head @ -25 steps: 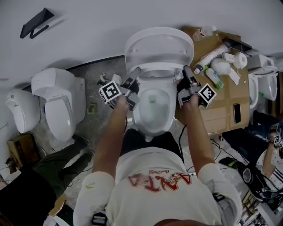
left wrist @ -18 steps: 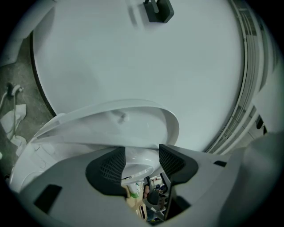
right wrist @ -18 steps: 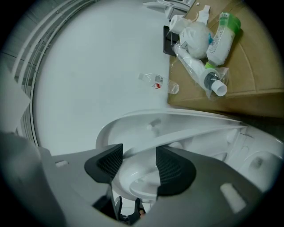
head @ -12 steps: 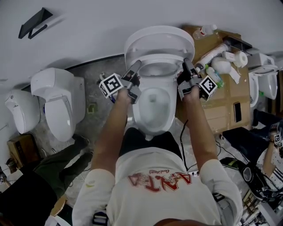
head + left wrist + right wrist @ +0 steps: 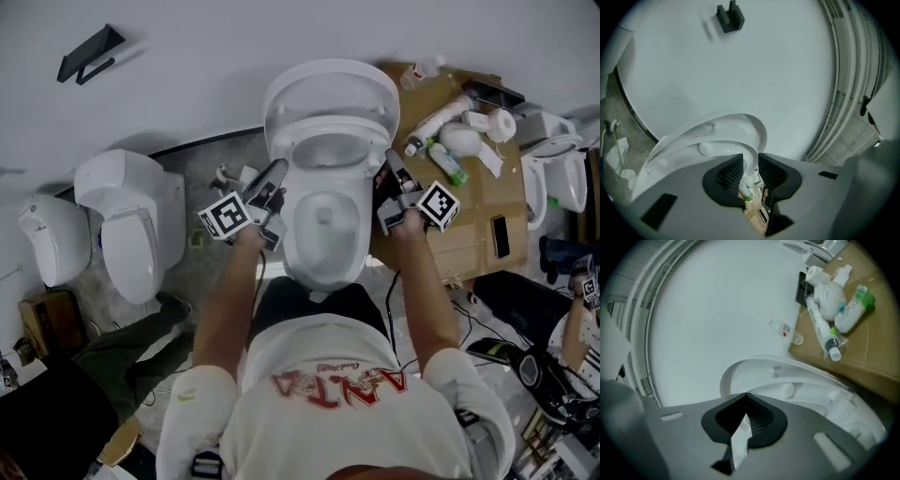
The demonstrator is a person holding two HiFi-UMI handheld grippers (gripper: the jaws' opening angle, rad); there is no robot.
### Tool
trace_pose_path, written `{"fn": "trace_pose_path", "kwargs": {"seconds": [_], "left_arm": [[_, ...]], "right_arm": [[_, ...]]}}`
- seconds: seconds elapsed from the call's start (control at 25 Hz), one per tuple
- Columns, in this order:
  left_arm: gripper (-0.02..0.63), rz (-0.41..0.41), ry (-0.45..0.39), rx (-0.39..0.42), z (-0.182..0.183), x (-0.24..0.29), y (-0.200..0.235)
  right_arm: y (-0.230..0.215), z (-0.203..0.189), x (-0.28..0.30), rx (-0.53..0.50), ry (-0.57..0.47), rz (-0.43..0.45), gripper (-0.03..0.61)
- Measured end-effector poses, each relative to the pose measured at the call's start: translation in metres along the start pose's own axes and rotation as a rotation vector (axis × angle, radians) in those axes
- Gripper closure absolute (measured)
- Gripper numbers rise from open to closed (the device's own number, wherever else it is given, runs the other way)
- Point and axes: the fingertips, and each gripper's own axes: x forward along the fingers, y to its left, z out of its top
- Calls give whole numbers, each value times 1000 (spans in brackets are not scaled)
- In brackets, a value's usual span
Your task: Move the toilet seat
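The white toilet's seat (image 5: 286,141) (image 5: 717,151) (image 5: 801,391) stands tilted up over the bowl's rim (image 5: 292,234), in front of the raised lid (image 5: 337,89) (image 5: 740,119). My left gripper (image 5: 278,169) (image 5: 750,164) is beside the seat's left edge. Its jaws are closing with a narrow gap still between them. The seat's curved edge lines up with that gap at the tips, and I cannot tell whether the pads touch it. My right gripper (image 5: 387,161) (image 5: 745,397) is by the seat's right side, shut on nothing, with the seat beyond its tips.
A cardboard box (image 5: 469,216) at the right carries bottles (image 5: 441,117) and tissue. Two white toilets (image 5: 127,225) stand at the left and another (image 5: 562,169) at the far right. A black holder (image 5: 89,52) hangs on the wall. A person's legs (image 5: 112,356) are at lower left.
Both grippers have drawn back from the seat's rear sides toward me, the left one also outward. The seat and lid stay raised.
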Motion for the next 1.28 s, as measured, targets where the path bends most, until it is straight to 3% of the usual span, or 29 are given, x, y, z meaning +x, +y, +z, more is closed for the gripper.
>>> {"fn": "trace_pose_path", "kwargs": {"seconds": [0.16, 0.24, 0.4, 0.52, 0.8, 1.0, 1.28], "left_arm": [[585, 3, -75, 159, -3, -43, -53], [592, 39, -101, 262, -7, -62, -79], [601, 120, -133, 454, -14, -95, -129], [604, 156, -137, 577, -24, -116, -163], [604, 166, -160, 745, -50, -154, -223], [604, 150, -158, 841, -52, -169, -246], [604, 106, -181, 905, -44, -196, -272]], "right_arm": [[45, -10, -36, -176, 47, 72, 575], [65, -11, -58, -260, 60, 88, 575], [90, -16, -104, -418, 73, 39, 575], [127, -27, -132, -521, 89, 103, 575], [185, -45, -181, -686, 77, 186, 575], [231, -49, -196, -865, 38, 215, 575], [275, -72, -203, -927, 33, 274, 575]]}}
